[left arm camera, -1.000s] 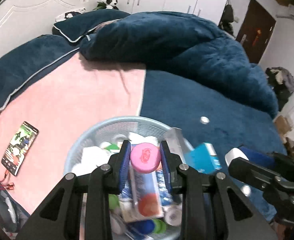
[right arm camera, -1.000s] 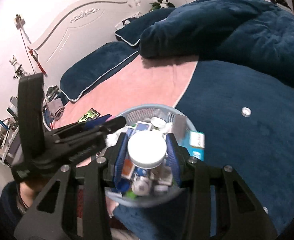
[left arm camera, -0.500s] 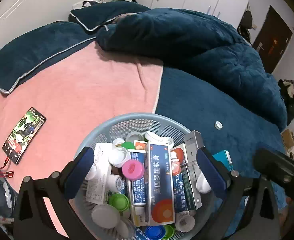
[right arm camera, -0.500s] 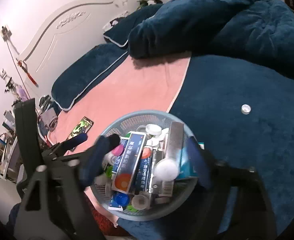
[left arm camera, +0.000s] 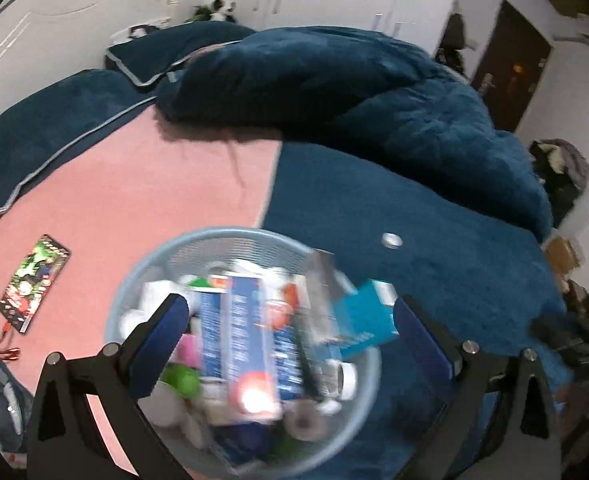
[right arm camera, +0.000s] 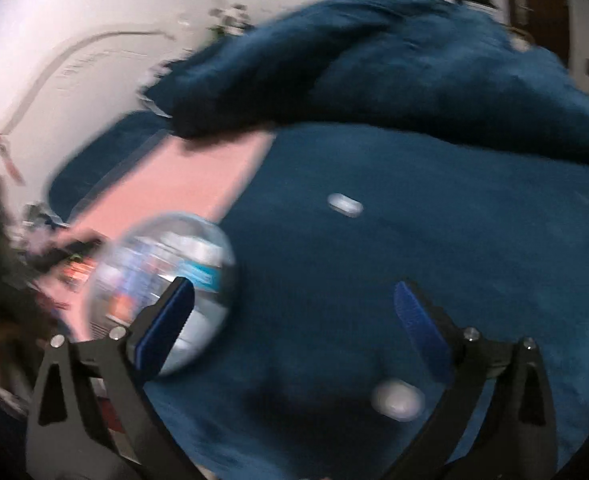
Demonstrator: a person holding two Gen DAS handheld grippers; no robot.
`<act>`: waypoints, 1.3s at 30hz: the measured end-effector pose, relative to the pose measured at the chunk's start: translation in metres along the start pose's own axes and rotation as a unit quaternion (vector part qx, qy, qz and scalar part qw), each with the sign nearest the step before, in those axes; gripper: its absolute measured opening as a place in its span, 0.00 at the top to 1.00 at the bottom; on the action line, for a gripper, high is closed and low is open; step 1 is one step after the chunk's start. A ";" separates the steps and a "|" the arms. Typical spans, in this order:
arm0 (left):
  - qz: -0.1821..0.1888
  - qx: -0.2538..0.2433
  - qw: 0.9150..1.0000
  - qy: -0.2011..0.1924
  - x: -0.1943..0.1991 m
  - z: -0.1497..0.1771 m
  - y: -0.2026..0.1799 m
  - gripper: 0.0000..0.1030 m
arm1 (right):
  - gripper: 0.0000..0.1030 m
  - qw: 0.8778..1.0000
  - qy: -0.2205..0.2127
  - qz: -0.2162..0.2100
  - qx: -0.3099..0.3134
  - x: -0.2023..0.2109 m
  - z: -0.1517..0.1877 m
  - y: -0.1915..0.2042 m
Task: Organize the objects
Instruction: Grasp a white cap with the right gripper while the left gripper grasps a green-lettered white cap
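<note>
A round light-blue mesh basket (left arm camera: pixel 214 240) sits on the bed, full of medicine boxes, small bottles and caps. A long blue and white box (left arm camera: pixel 250 332) lies on top. My left gripper (left arm camera: pixel 286 328) is open and empty, spread wide above the basket. My right gripper (right arm camera: pixel 294 312) is open and empty, over the dark blue blanket to the right of the basket (right arm camera: pixel 162 292). A small white cap (right arm camera: pixel 344 205) lies on the blanket beyond it, and a blurred white object (right arm camera: pixel 396 400) lies low between its fingers. Both views are motion-blurred.
A phone (left arm camera: pixel 34 280) with a lit screen lies on the pink sheet (left arm camera: pixel 134 200) to the left. A small white cap (left arm camera: pixel 391 240) lies on the blue blanket right of the basket. A heaped dark blue duvet (left arm camera: pixel 354 92) and pillows fill the far side of the bed.
Both grippers opened: the left let go of a pink-capped bottle and the right a white-capped bottle, both into the basket. The right gripper has since swung right, away from the basket.
</note>
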State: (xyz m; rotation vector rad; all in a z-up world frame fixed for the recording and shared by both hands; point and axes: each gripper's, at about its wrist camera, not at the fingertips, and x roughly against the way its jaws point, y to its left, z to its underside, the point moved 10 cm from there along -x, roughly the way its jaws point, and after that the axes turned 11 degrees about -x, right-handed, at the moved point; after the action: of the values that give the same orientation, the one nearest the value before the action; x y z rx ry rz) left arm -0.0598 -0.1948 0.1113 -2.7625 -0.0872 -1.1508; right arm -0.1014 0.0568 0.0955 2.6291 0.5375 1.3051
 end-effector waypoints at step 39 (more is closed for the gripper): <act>0.094 -0.146 0.976 0.134 -0.057 0.102 -0.182 0.01 | 0.24 0.988 0.119 0.091 0.045 -0.040 0.140 -0.106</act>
State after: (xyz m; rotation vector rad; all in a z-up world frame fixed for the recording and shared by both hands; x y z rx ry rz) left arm -0.0489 0.0007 0.0206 -2.7400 0.3953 -1.5768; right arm -0.0390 0.1415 -0.0504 2.6637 0.4015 1.7030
